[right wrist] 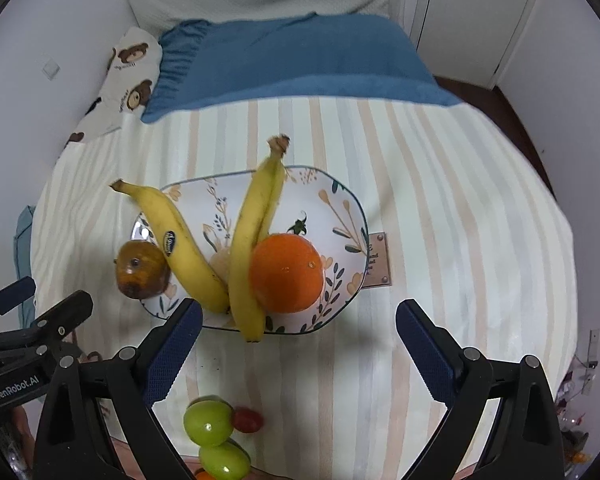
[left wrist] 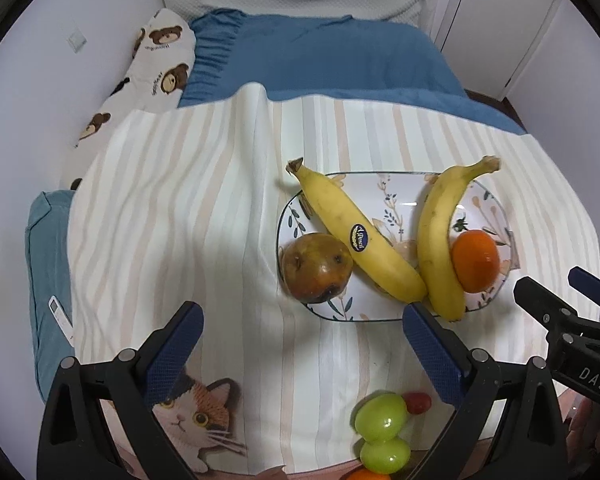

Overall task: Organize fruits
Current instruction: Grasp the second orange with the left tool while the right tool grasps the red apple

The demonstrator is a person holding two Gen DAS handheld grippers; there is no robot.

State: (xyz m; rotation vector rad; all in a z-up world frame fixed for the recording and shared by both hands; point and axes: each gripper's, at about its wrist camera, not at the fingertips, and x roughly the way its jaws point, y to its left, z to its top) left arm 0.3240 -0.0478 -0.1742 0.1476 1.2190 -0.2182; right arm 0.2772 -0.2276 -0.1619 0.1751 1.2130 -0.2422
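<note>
Both claws hang wide open and empty above the striped cloth, the left claw (left wrist: 302,344) and the right claw (right wrist: 298,340) side by side, each with its blue pads spread well apart.

Just ahead of both lies the floral plate (left wrist: 384,188), already carrying a stickered banana (left wrist: 352,232), a second banana (left wrist: 436,240), an orange (left wrist: 475,261) tucked against that second banana, and a brownish pear (left wrist: 317,267) perched on the plate's rim nearest the left claw's left finger.

Below and close behind the fingertips, near the cloth's front edge, sit the loose fruits, seemingly the ones left to gather: two green grapes (right wrist: 208,422) touching each other and a small red fruit (right wrist: 247,420) touching the upper grape. An orange sliver shows at the very bottom edge; what it is cannot be told.

Risks, as I judge them: the grapes are round and smooth, so a pinch off centre could squirt one toward the cloth's edge. The cloth lies wrinkled and could drag under a finger. The pear overhangs the rim, and a nudge from a passing claw could roll it off. The bananas lean together and may shift if bumped.
</note>
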